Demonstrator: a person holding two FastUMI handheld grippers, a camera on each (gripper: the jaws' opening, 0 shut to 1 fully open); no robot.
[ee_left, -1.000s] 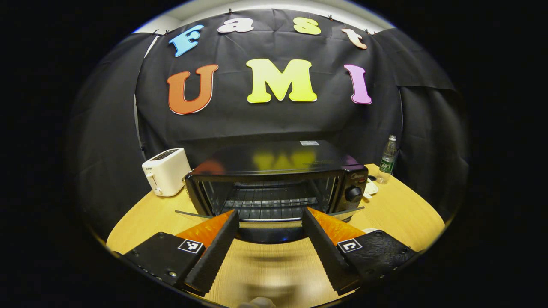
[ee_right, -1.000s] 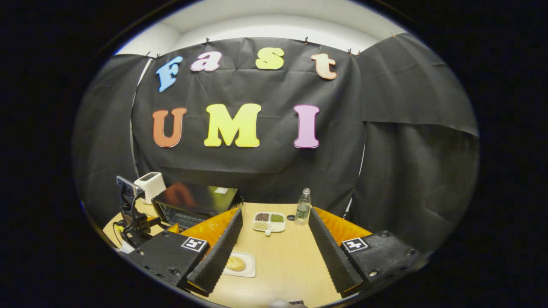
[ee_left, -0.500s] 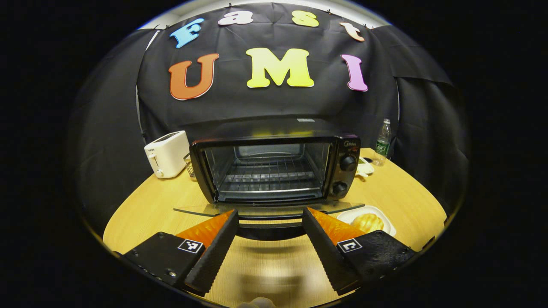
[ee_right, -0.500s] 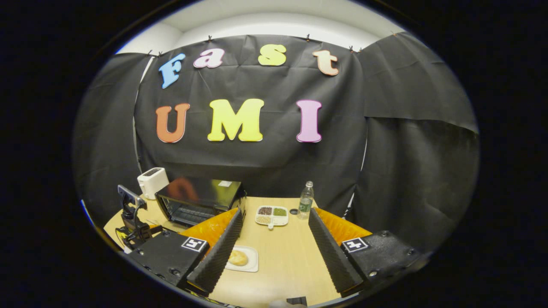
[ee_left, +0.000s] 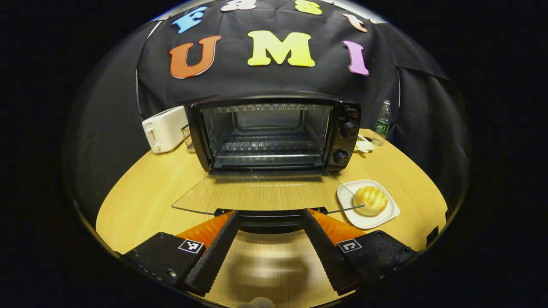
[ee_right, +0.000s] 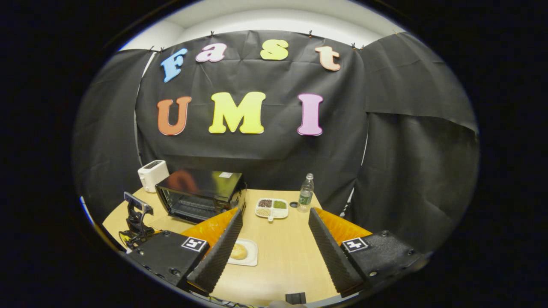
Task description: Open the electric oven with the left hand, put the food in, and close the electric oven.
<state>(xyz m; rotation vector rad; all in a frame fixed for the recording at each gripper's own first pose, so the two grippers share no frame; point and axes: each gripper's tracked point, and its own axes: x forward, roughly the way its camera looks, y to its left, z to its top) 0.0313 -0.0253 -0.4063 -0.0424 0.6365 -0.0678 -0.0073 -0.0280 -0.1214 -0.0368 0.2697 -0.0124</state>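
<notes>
The electric oven is seen open on the desk, its glass door laid flat. The door's handle lies between the left gripper's wide-apart fingers, untouched. The bun sits on a white plate beside the door. The right gripper is held wide open, empty.

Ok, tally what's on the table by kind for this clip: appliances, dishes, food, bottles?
Appliances: 2, black electric oven with glass door, white toaster
Dishes: 2, white square plate, white divided tray
Food: 1, golden bun on the plate
Bottles: 1, clear plastic bottle
Total: 6
</notes>
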